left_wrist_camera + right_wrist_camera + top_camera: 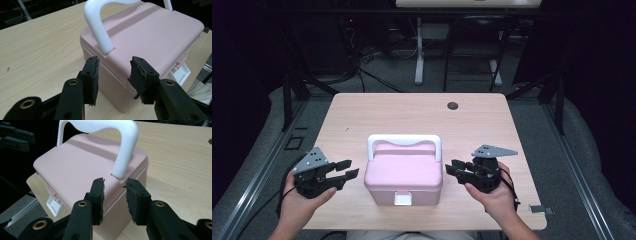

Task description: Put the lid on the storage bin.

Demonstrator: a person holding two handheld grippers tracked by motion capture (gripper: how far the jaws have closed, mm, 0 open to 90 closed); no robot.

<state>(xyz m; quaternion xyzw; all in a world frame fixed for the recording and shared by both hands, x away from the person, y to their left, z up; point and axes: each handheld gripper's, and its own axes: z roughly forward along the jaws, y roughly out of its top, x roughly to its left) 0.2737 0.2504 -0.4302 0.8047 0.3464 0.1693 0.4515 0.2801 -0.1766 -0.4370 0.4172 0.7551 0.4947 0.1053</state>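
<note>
A pink lidded box [403, 175] with a white carry handle [404, 140] standing upright and a white latch [402, 199] on its front sits near the table's front edge. My left gripper [349, 168] hovers just left of the box and points at its side, open, with nothing between its jaws. In the left gripper view the gripper [113, 67] faces the box's [150, 37] corner below the handle's [97, 25] foot. My right gripper [451, 167] is close to the box's right side, jaws apart and empty. In the right gripper view the gripper [114, 185] is level with the lid's edge of the box [75, 167].
The light wooden table [412, 110] has a dark round grommet [453, 105] at the back right. Beyond its far edge stand the legs of another desk [419, 55] and cables on the floor. Metal rails [257, 170] run along both sides.
</note>
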